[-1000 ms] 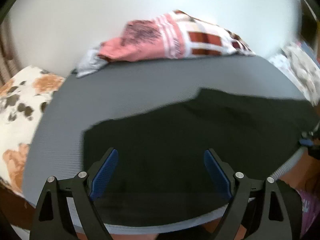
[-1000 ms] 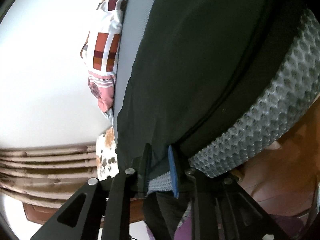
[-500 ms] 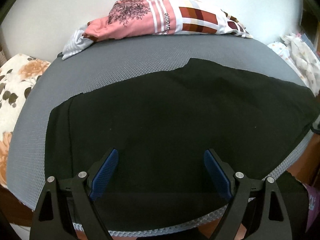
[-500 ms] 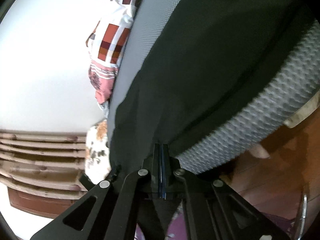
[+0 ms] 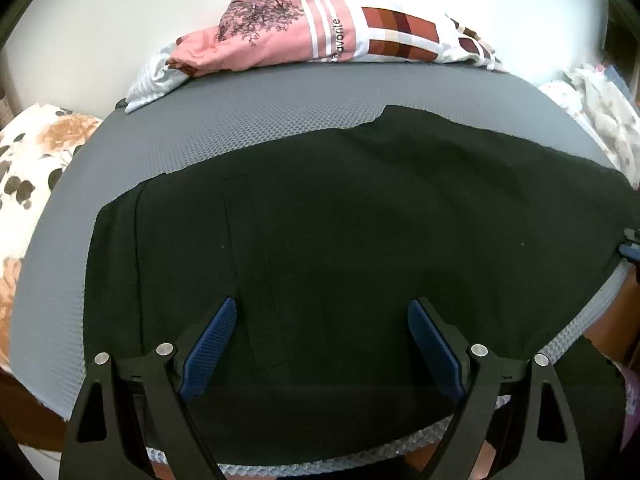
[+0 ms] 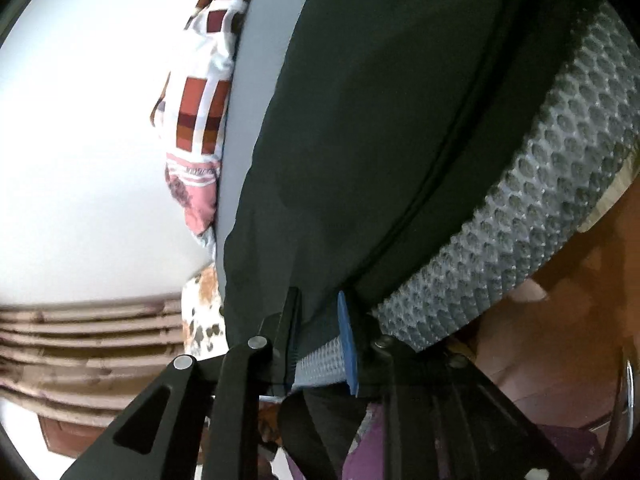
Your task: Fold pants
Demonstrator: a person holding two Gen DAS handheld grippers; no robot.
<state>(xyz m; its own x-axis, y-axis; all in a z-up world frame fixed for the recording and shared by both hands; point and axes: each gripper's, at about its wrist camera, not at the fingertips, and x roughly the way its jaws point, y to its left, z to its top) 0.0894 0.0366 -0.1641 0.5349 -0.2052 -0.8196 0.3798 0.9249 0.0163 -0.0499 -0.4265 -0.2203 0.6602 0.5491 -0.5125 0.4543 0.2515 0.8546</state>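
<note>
Black pants (image 5: pixel 360 240) lie spread flat across a grey mesh mat (image 5: pixel 260 120). My left gripper (image 5: pixel 322 304) hovers open over their near part, blue pads (image 5: pixel 212 344) wide apart with nothing pinched. In the right wrist view the pants (image 6: pixel 380 120) run away along the mat (image 6: pixel 540 200). My right gripper (image 6: pixel 319 296) sits at the mat's corner, jaws opening a narrow gap. The pants' edge and the mat's rim lie in that gap, and the pads do not press on them. A tip of the right gripper (image 5: pixel 631 246) shows at the pants' far right end.
A folded pink and checked cloth (image 5: pixel 328 28) lies at the mat's far edge against a white wall. Floral bedding (image 5: pixel 28 168) lies to the left, more patterned cloth (image 5: pixel 600 108) to the right. Brown floor (image 6: pixel 560 320) shows below the mat.
The left gripper sank toward the pants, which now fill more of its view. The right gripper's jaws, fully shut half a second ago, have parted again.
</note>
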